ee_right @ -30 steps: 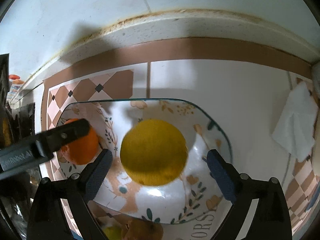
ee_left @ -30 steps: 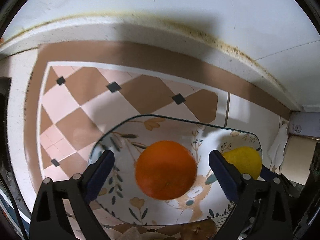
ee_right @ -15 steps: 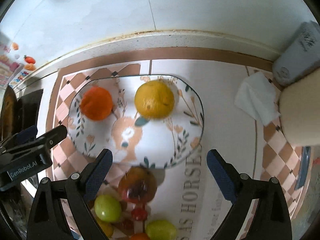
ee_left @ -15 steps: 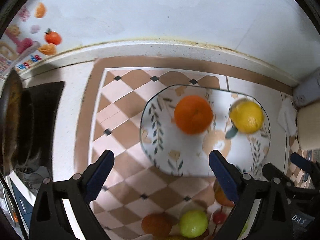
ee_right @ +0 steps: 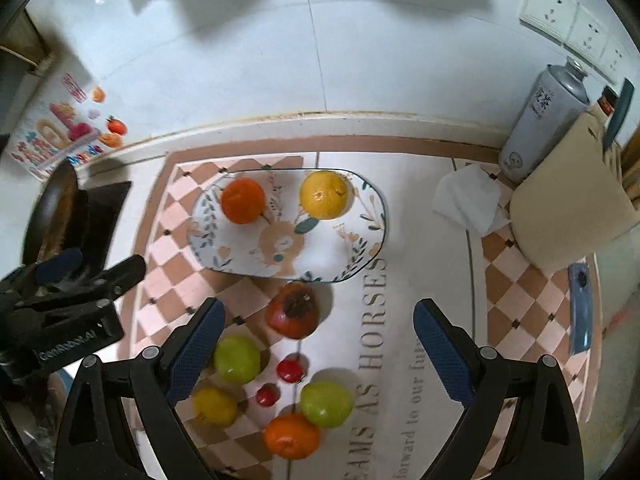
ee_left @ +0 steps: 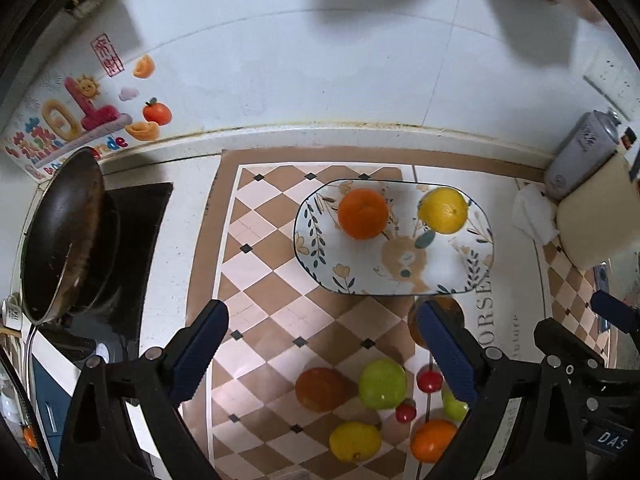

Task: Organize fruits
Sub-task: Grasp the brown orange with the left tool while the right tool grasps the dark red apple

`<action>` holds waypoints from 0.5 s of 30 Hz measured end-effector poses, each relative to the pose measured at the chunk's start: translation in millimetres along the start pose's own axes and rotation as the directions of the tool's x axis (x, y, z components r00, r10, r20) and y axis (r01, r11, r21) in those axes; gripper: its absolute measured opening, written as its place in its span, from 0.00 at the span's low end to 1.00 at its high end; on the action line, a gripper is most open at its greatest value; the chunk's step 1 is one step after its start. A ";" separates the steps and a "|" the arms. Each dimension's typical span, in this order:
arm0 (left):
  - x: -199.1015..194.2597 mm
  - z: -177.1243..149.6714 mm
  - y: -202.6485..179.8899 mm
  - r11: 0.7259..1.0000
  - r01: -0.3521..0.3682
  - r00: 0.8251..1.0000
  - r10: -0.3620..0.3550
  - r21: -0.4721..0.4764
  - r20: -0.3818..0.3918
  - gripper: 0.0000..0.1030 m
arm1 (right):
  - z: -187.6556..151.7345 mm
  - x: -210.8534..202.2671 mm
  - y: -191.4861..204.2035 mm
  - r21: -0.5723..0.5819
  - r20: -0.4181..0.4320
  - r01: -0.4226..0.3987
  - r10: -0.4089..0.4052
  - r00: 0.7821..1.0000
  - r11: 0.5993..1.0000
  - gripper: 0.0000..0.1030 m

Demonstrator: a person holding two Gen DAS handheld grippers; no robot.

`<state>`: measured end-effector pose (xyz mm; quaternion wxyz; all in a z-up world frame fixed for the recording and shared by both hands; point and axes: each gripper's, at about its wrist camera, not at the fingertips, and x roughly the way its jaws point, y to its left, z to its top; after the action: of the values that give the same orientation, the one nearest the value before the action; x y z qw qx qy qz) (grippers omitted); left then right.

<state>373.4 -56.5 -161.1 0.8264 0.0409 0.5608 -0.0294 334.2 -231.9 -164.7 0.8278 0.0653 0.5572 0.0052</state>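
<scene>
The fruits are sitting in two groups on the checked mat (ee_left: 272, 280): an orange (ee_left: 363, 213) and a lemon (ee_left: 442, 210) are lying side by side, apart, on the back half of the plate (ee_left: 360, 280). The plate is lying flat with its long side going left to right, and the other fruits (ee_right: 280, 384) are sitting on the mat in front of it. The left gripper (ee_left: 324, 352) and the right gripper (ee_right: 320, 350) are both hanging wide open over the mat, holding nothing.
</scene>
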 end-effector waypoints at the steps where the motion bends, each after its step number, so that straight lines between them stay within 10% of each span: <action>1: -2.6 -2.5 0.1 1.000 0.005 1.000 -0.005 -0.005 0.003 0.94 | -3.3 -5.0 -0.7 0.009 0.002 -0.016 0.016 1.000 1.000 0.94; 15: 94.5 -44.8 24.3 0.999 0.011 0.965 -0.024 -0.053 -0.261 1.00 | -39.0 101.6 -20.8 0.172 -0.252 -0.131 0.172 0.952 0.976 0.94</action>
<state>369.2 -28.0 -264.5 0.7455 0.0183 0.6660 -0.0167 335.4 -240.2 -275.2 0.7353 0.1702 0.6551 0.0349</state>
